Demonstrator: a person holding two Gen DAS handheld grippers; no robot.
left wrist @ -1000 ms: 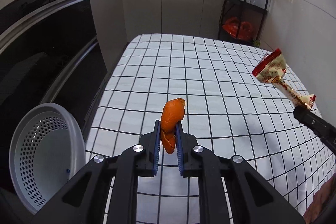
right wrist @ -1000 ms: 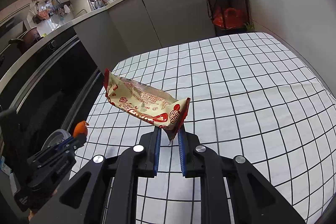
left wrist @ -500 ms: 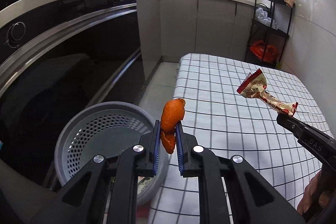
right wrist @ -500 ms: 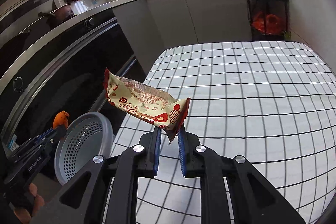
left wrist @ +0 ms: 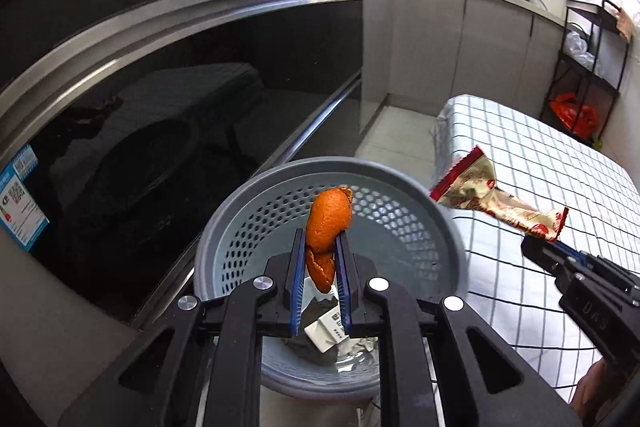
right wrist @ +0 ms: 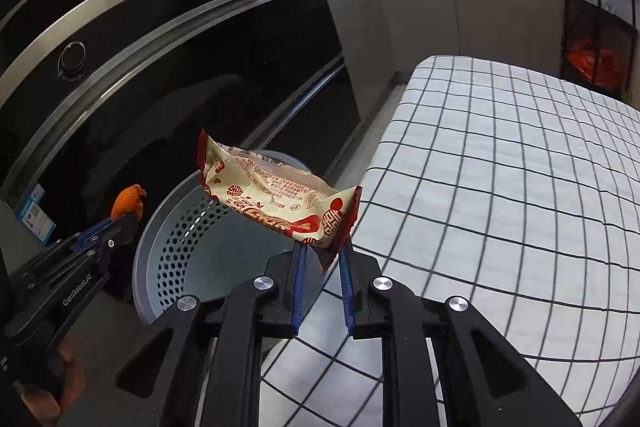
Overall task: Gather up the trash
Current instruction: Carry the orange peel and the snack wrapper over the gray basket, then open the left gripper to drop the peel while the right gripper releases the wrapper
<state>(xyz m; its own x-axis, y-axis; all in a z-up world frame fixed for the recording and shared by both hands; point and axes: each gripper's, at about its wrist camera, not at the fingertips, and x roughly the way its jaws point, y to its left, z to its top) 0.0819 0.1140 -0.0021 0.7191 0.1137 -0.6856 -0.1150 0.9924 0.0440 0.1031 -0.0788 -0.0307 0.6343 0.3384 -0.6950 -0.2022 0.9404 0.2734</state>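
Trash is riding in both grippers: the left gripper (left wrist: 319, 269) is pinching an orange peel (left wrist: 327, 223) in narrow jaws directly above the perforated grey waste basket (left wrist: 404, 187), while the right gripper (right wrist: 322, 269) is clamping a red-and-cream snack wrapper (right wrist: 276, 199) by one corner, hanging over the basket's rim beside the checked tablecloth (right wrist: 500, 187). Crumpled paper (left wrist: 332, 327) is already lying in the basket. The wrapper is likely light enough to flutter; released this far out, it could be landing on the rim or floor. The dark oven door (left wrist: 160, 131) is crowding the basket's far side, and the two grippers are nearing each other, leaving little room above the opening.
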